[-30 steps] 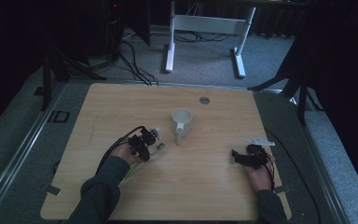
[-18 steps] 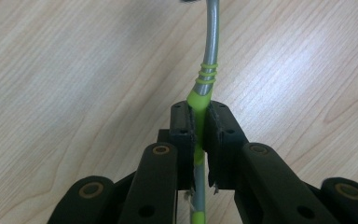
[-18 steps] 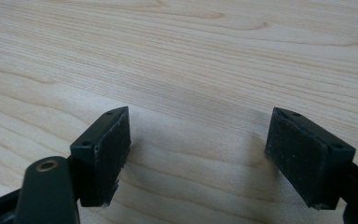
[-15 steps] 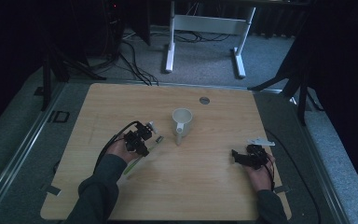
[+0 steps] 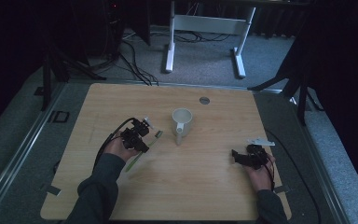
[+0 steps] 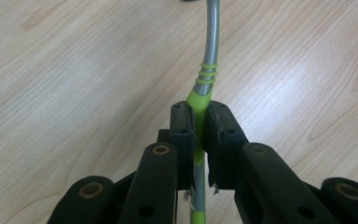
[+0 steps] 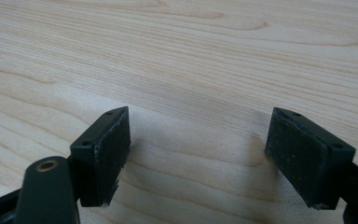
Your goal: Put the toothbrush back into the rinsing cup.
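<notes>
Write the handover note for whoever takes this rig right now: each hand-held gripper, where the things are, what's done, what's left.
Left hand-held gripper: shut on the green-and-grey toothbrush, held over the wood table, left of the white mug.
Right hand-held gripper: open, nothing between its jaws, low over the table at the right side.
Done: toothbrush gripped.
Left: probably carry it to the mug and stand it inside; the mug stands upright, handle toward the person.
</notes>
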Tool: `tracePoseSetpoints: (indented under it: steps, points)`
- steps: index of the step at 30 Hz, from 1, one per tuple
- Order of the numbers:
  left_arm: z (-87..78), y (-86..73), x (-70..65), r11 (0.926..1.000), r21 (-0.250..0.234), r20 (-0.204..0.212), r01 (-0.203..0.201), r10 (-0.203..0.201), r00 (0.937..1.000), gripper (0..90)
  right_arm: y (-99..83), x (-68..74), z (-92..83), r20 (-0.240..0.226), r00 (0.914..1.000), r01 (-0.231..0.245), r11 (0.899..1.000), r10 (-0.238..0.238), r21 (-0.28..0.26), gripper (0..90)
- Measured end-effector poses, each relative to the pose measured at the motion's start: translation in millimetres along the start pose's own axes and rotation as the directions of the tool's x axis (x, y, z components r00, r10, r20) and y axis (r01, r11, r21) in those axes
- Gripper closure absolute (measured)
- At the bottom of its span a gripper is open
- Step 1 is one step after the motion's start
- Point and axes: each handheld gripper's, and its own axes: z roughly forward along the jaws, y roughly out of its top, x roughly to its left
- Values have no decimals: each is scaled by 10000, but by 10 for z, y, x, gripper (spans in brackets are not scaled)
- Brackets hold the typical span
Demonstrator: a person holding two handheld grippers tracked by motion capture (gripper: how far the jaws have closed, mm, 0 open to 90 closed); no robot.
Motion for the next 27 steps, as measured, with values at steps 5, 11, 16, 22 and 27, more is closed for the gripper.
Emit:
tracePoseSetpoints:
  steps: [5, 11, 16, 22, 27]
  points:
    - [-33, -2, 12, 9995, -283, 78, 154, -152, 9999, 821, 0, 0, 0, -1, 10000, -8, 10000, 8, 0, 216]
    - [-72, -6, 28, 9979, -578, 50, 279, -277, 9996, 821, 0, 1, 0, -3, 10000, -14, 10000, 14, 1, 216]
    - [-98, -8, 39, 9955, -843, 88, 422, -416, 9991, 821, 0, 0, 0, -1, 10000, -7, 10000, 7, -4, 216]
    - [-126, -11, 48, 9939, -1009, 62, 438, -434, 9990, 820, 0, 0, 0, -1, 10000, -5, 10000, 5, -6, 216]
    - [-142, -14, 52, 9912, -1216, 42, 523, -522, 9986, 821, 0, 0, 0, -2, 10000, -5, 10000, 5, -7, 216]
